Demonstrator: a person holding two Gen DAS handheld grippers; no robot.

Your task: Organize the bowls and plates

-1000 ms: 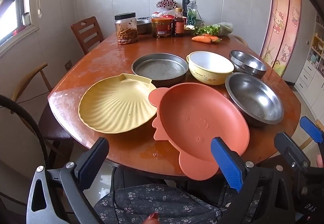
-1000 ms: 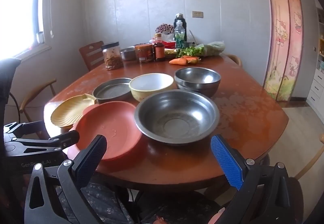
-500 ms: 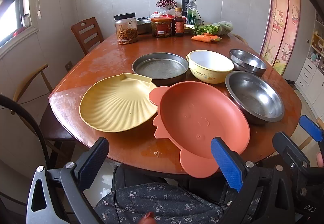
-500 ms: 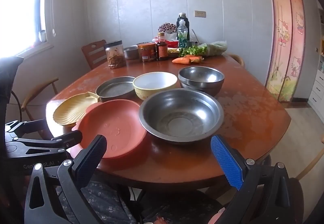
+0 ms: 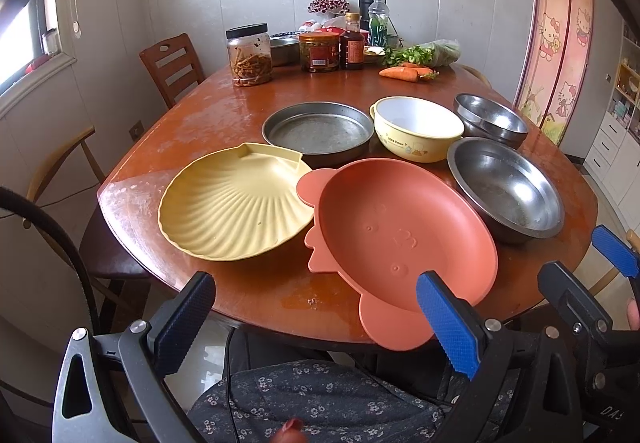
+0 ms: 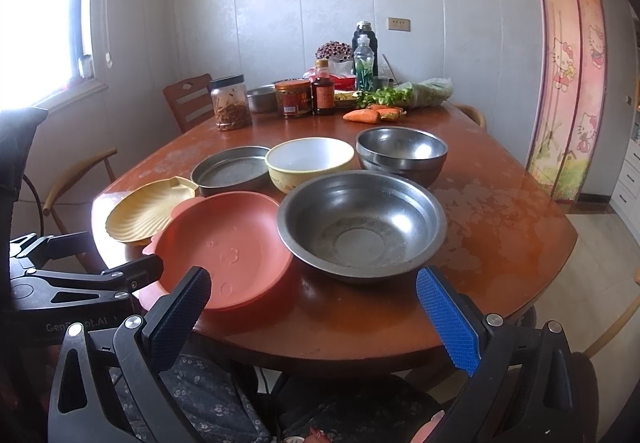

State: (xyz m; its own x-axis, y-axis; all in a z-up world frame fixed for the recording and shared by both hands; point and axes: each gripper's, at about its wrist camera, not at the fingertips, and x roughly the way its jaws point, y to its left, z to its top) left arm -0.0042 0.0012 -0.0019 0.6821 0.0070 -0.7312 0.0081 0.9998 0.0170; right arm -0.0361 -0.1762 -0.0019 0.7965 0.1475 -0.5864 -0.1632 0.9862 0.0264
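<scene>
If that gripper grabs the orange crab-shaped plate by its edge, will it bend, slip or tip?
The orange plate looks like moulded plastic, so probably light and fairly stiff. Its near claw overhangs the table edge, giving an easy grip. Held by one rim, it would likely sag downward.

Yellow ribbed shell plate (image 5: pixel 234 203); terracotta plate (image 5: pixel 400 239); cream bowl (image 5: pixel 416 129); grey steel bowls (image 6: pixel 362 223); reddish-brown table (image 5: pixel 208 115).

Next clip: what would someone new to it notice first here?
Probably the big orange plate at the near table edge, its rim jutting past the wood, with the yellow shell-shaped plate to its left and a wide steel bowl to its right. Both hand-held grippers, left and right, are open, short of the table, holding nothing.
</scene>
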